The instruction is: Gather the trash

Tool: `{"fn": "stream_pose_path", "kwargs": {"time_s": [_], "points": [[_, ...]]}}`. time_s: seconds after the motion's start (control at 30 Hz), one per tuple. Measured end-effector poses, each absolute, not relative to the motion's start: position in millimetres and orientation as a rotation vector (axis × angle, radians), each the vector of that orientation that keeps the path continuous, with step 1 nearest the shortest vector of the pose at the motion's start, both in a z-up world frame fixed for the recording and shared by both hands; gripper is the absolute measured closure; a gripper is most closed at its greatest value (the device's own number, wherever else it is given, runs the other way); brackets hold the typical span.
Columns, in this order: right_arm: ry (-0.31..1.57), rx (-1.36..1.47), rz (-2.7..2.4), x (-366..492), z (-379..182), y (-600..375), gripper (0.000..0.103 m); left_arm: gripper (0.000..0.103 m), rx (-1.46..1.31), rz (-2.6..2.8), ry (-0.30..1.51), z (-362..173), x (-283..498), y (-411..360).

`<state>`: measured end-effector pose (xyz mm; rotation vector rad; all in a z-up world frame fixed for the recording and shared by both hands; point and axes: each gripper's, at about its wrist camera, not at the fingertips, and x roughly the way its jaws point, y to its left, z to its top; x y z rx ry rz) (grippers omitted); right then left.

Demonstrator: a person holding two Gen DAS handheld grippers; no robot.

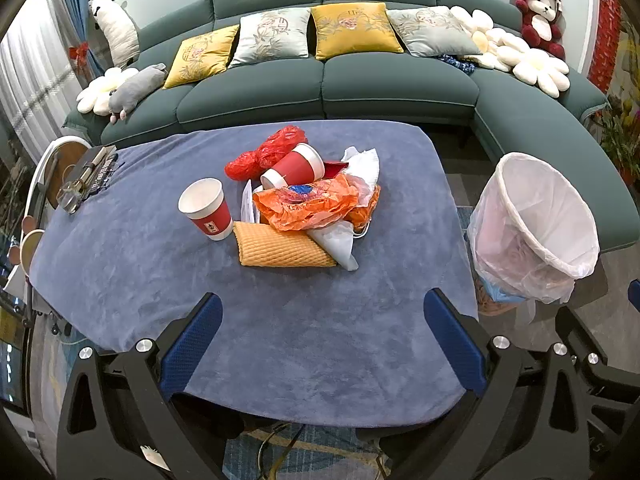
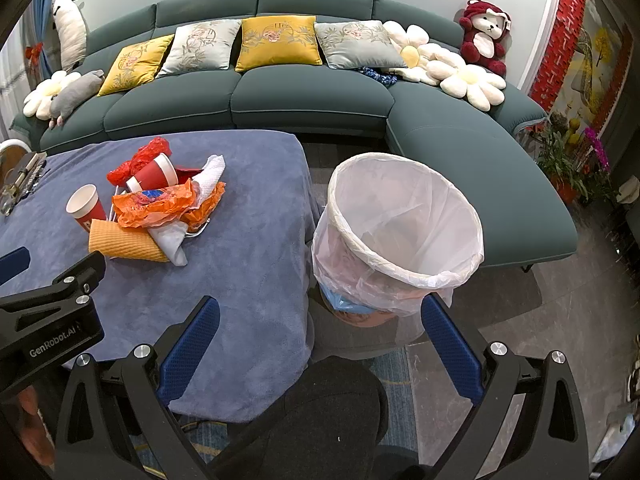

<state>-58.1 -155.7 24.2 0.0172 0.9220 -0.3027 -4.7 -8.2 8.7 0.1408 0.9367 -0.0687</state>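
Trash pile (image 1: 304, 196) mid-table, well ahead of left tongs (image 1: 322, 344), both tongs released, empty.

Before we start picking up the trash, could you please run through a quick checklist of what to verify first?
1. Left claw open and empty: ok.
2. Right claw open and empty: ok.
3. Bin lined and within view beside the table: ok.
4. Bin has room: ok, liner looks mostly empty.
5. Upright cup empty of liquid: ok, inside looks dry.
6. Tipped cup empty: cannot tell.
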Motion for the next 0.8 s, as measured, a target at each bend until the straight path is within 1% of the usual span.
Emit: {"fn": "stream_pose_path", "kwargs": {"time_s": [0.8], "points": [[0.923,0.012,-0.306,-58.7,23.3,-155.7,0.007,0.007,0.133,-0.066,0.942,5.8,-1.1,-2.7]]}}
